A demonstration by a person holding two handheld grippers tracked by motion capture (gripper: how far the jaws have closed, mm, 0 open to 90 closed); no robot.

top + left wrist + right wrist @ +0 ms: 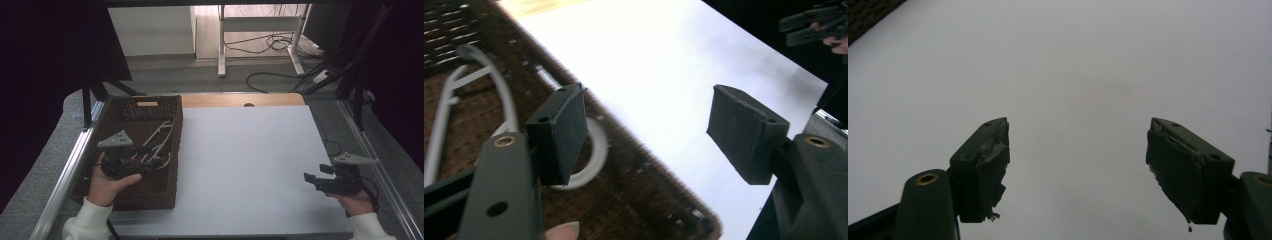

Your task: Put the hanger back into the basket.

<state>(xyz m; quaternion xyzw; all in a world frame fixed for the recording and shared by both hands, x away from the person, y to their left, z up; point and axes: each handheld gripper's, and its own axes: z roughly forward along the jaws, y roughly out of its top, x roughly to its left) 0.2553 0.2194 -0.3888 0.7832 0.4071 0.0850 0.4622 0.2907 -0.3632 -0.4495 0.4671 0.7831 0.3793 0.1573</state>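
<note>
Left gripper [646, 132] jaws apart above white hangers [159, 145] lying in brown wicker basket [167, 192] at table's left edge, right gripper [1078, 165] jaws apart over bare white tabletop [240, 165], broad room between.

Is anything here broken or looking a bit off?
Yes: the pads on the right gripper look worn. In its own view the dark facing on the fingertips is torn and peeling, with frayed bits hanging from the lower edges. The left gripper, open over the brown basket, has cleaner, flat pads.
</note>
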